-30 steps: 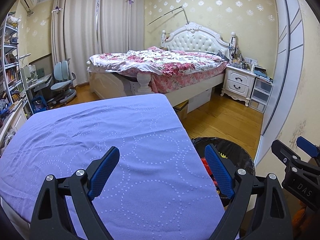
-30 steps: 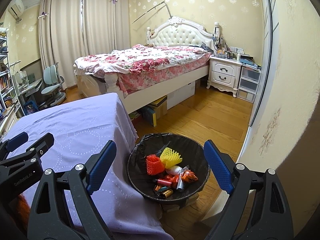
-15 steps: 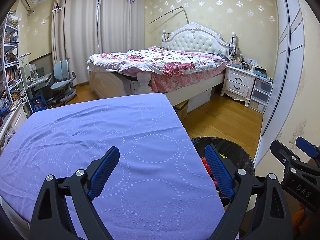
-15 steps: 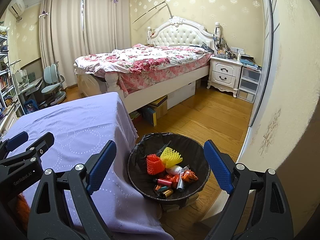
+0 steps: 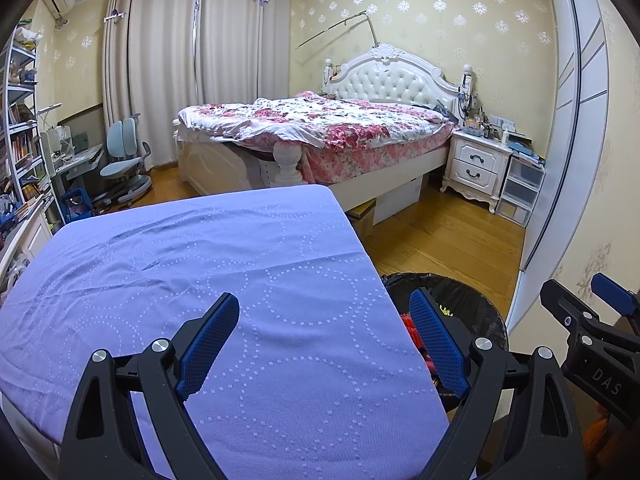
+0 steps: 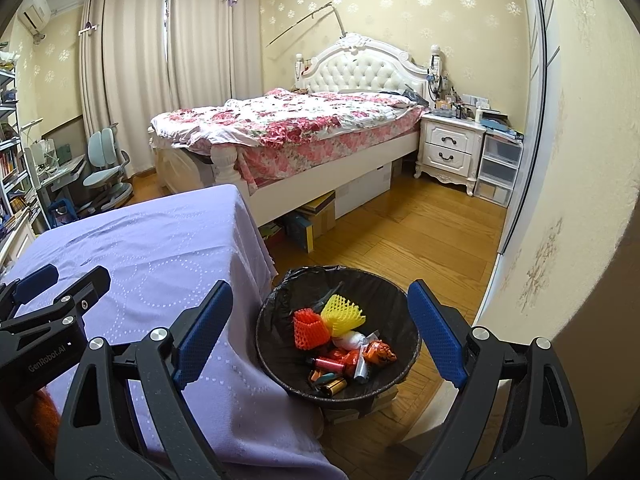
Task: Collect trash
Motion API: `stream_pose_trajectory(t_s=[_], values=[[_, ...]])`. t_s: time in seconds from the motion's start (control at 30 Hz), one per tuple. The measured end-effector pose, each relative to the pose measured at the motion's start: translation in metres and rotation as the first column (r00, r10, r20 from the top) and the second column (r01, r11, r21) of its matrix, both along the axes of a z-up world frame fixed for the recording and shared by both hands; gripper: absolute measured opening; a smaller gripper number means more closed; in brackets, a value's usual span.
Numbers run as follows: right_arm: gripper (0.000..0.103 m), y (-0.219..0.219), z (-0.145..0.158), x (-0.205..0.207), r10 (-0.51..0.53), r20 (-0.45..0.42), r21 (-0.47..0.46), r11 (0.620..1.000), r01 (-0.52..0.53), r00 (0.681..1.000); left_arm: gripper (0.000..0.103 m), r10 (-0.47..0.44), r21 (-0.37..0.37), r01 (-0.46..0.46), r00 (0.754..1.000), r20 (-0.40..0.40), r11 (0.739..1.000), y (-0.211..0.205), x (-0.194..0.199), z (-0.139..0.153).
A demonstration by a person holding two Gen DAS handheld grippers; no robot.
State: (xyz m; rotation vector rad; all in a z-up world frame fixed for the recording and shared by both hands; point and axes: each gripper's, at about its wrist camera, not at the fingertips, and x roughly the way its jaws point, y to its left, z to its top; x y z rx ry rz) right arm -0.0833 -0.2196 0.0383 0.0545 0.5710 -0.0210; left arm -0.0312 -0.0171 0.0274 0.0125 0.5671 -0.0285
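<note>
black round bin [image 6: 276, 332] w/ mesh foam sleeves [image 6: 344, 314]; both grippers' jaws wide, empty.

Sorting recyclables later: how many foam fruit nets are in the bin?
2: an orange net left and a yellow net beside it, atop the trash bin's pile; others may lie buried.

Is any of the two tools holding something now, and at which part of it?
Nothing is held. The left tool and the right tool are both open and empty.
</note>
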Motion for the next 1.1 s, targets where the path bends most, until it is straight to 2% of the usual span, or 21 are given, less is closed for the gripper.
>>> stream_pose_trajectory(t_s=[1.1], values=[[0.087,0.0018,0.0005,-0.0011,0.001,0.001,-0.002,1.000,-0.001,1.000,0.087,-0.004,-0.009,0.004,1.000,0.002,1.000,-0.0061,-0.0057,0.0011]])
